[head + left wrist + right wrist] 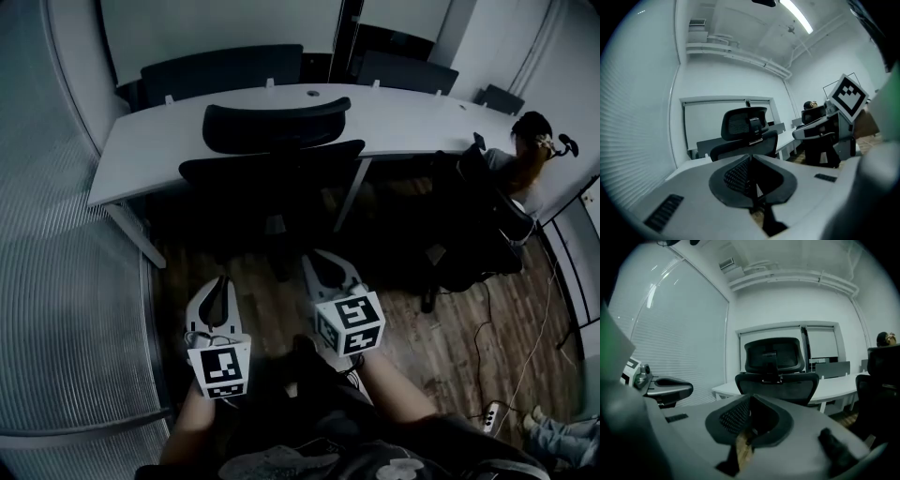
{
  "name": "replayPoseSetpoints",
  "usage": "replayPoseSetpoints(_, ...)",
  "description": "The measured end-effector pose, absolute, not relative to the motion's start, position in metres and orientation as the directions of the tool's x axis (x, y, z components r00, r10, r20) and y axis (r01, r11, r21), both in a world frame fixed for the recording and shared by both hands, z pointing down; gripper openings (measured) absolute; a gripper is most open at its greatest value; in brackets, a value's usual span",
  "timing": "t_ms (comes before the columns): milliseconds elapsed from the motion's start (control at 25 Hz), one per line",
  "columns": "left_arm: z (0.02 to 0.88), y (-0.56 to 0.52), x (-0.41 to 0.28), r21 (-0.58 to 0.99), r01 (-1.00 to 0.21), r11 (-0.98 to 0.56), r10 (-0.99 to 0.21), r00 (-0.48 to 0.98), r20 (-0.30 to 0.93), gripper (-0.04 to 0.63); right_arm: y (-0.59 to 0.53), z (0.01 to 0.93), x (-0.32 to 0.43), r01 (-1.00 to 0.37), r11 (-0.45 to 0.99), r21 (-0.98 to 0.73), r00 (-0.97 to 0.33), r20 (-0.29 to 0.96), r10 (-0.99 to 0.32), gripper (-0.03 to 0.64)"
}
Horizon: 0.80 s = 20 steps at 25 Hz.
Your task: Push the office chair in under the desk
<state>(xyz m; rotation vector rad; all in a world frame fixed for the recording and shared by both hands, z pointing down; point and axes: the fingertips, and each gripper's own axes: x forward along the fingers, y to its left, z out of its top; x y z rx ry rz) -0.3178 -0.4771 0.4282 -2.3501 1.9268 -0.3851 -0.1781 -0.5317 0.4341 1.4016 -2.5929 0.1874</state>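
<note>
The black office chair point(272, 159) stands with its back toward me, its seat partly under the white curved desk point(412, 117). My left gripper point(221, 284) and right gripper point(323, 264) are held side by side over the wooden floor, a short way behind the chair and apart from it. Both are shut with nothing between the jaws. In the left gripper view the shut gripper point(751, 161) points at the chair point(745, 136). In the right gripper view the gripper point(751, 401) faces the chair's backrest point(777, 383), with the desk point(834, 386) behind.
A second dark chair point(478, 225) stands to the right, and a person point(527, 145) sits at the desk's right end. Grey partitions point(225, 66) back the desk. A wall of blinds point(56, 281) runs along the left. A power strip point(492, 414) and cables lie on the floor.
</note>
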Motion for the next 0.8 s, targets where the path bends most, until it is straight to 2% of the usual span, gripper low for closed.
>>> replayPoseSetpoints(480, 0.441, -0.444, -0.315, -0.16, -0.962, -0.22, -0.966, 0.192, 0.174, 0.025, -0.483, 0.442, -0.197, -0.769, 0.639, 0.006, -0.62, 0.235, -0.749, 0.032)
replayPoseSetpoints(800, 0.436, -0.411, -0.271, -0.162, -0.966, -0.202, -0.97, 0.173, 0.173, 0.025, -0.448, 0.434, -0.161, -0.724, 0.69, 0.014, -0.67, 0.229, -0.707, 0.033)
